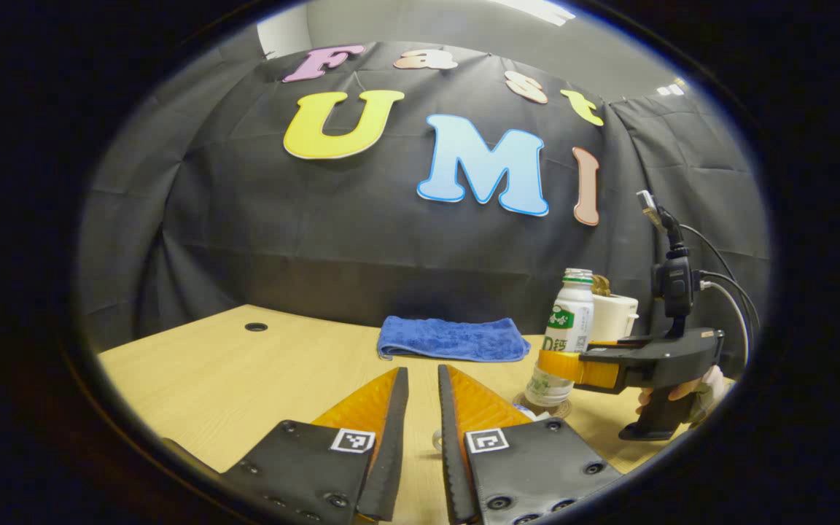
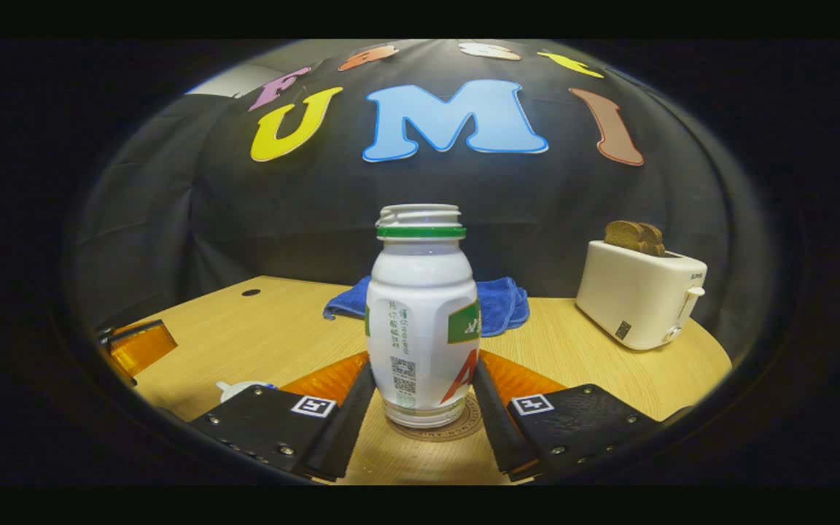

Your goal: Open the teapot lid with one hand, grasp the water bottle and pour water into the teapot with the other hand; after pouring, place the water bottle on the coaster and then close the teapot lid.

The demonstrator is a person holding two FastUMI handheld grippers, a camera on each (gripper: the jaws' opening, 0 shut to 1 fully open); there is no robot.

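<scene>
In my right gripper view, my right tongs (image 2: 420, 397) flank the water bottle (image 2: 422, 313), which stands upright on the coaster (image 2: 440, 430) on the tabletop (image 2: 259, 328); I cannot tell whether both fingers press it. My left gripper view shows my left tongs (image 1: 423, 386) narrowly parted, holding nothing, with the bottle off to the right. A blue towel (image 2: 500, 302) lies behind the bottle, and a toaster (image 2: 639, 292) holding bread stands to its right.

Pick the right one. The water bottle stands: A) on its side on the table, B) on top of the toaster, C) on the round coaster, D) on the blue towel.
C: in the right gripper view the water bottle stands upright on the round coaster, between the jaws of the right gripper.
</scene>
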